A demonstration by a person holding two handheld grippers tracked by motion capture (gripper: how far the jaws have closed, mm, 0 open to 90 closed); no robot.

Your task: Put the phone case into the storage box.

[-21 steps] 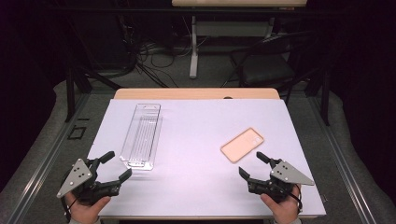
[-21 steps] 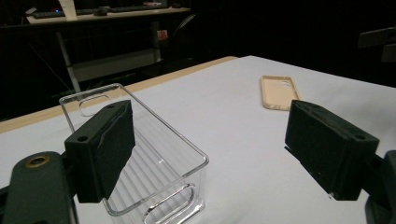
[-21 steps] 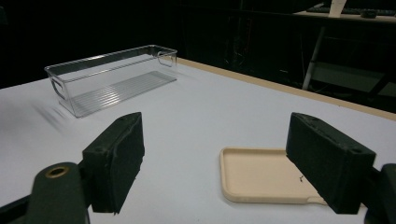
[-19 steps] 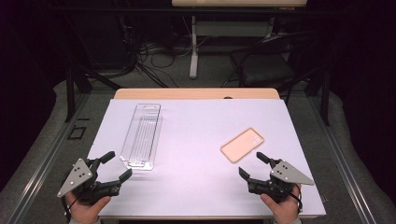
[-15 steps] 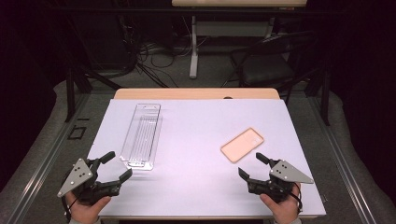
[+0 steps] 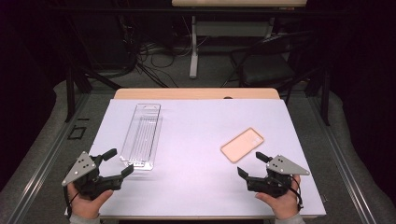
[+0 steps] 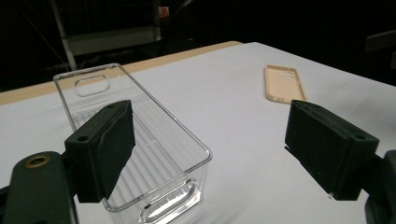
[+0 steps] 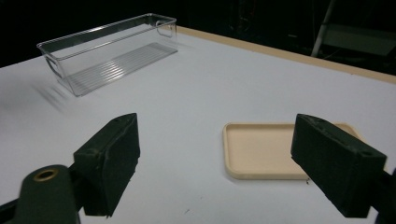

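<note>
A clear plastic bin (image 6: 141, 135) lies lengthwise on the white table (image 6: 196, 126), left of centre. A beige phone case (image 6: 242, 144) lies open side up at the right. My left gripper (image 6: 119, 162) is open at the front left, its tips just short of the bin's near end. In the left gripper view the bin (image 7: 140, 140) sits ahead between the wide jaws and the phone case (image 7: 284, 84) lies farther off. My right gripper (image 6: 252, 164) is open just in front of the case. The right gripper view has the case (image 8: 268, 150) between its jaws and the bin (image 8: 109, 51) beyond.
Beyond the white sheet a wooden table edge (image 6: 196, 94) runs along the far side. Behind it stand table legs, cables (image 6: 154, 60) and a dark chair (image 6: 266, 65) on the floor. Metal rails (image 6: 42, 158) flank the table on both sides.
</note>
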